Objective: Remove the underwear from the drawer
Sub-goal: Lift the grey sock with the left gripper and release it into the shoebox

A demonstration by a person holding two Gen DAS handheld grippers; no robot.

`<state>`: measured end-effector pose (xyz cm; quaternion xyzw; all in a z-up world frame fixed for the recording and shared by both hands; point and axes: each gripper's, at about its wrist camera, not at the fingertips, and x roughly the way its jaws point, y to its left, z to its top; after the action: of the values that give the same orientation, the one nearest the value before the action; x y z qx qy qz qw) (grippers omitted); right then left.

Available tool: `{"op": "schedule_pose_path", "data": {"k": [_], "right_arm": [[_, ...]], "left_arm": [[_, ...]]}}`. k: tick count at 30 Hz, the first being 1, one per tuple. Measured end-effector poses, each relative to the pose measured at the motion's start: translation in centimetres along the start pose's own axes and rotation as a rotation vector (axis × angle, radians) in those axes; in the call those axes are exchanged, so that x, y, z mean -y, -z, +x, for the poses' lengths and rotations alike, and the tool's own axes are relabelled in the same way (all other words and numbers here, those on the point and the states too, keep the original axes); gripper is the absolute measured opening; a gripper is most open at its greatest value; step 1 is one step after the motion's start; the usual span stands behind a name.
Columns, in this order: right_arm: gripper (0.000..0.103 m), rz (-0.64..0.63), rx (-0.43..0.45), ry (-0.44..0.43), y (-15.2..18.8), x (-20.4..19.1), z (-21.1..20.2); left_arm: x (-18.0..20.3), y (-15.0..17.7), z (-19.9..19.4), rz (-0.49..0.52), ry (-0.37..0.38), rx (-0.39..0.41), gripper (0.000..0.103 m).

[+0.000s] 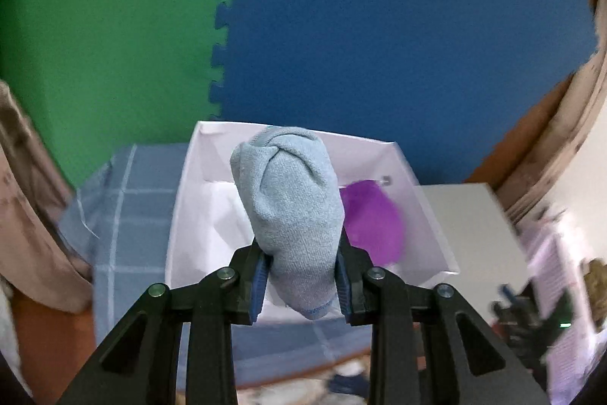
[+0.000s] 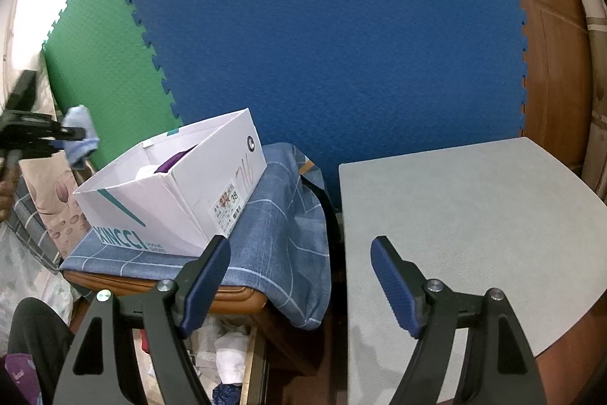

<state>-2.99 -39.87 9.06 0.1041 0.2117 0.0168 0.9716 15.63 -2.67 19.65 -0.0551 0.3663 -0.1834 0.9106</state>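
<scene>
My left gripper (image 1: 301, 276) is shut on a rolled light blue underwear (image 1: 290, 200) and holds it above the open white shoe box (image 1: 182, 200) that serves as the drawer. A purple garment (image 1: 373, 222) and white cloth lie inside the box. In the right wrist view the left gripper (image 2: 72, 133) holds the blue roll (image 2: 81, 133) up at the far left, above and left of the box (image 2: 178, 192). My right gripper (image 2: 299, 260) is open and empty, low in front of the gap between the box's stand and a grey table (image 2: 474, 215).
The box sits on a blue checked cloth (image 2: 280, 215) over a wooden stand. Blue (image 2: 322, 25) and green (image 2: 98, 55) foam mats cover the wall behind. A wooden door (image 2: 554, 25) stands at the right. Loose clothes (image 2: 227, 352) lie under the stand.
</scene>
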Motion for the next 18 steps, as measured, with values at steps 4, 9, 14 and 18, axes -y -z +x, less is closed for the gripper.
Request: {"op": "schedule_pose_path", "data": {"k": [4, 9, 14, 18], "right_arm": [[0.079, -0.001, -0.005, 0.0, -0.1, 0.0, 0.1], [0.079, -0.003, -0.016, 0.0, -0.1, 0.0, 0.3], [0.079, -0.007, -0.025, 0.001, -0.1, -0.2, 0.6], [0.079, -0.012, -0.034, 0.001, 0.0, -0.3, 0.8]], "left_arm": [[-1.5, -0.6, 3.2, 0.041, -0.053, -0.058, 0.027], [-2.3, -0.1, 5.9, 0.086, -0.102, -0.109, 0.028], [-2.6, 0.6, 7.3, 0.112, -0.137, -0.147, 0.028], [-3.3, 0.9, 8.2, 0.103, -0.149, -0.171, 0.028]]}}
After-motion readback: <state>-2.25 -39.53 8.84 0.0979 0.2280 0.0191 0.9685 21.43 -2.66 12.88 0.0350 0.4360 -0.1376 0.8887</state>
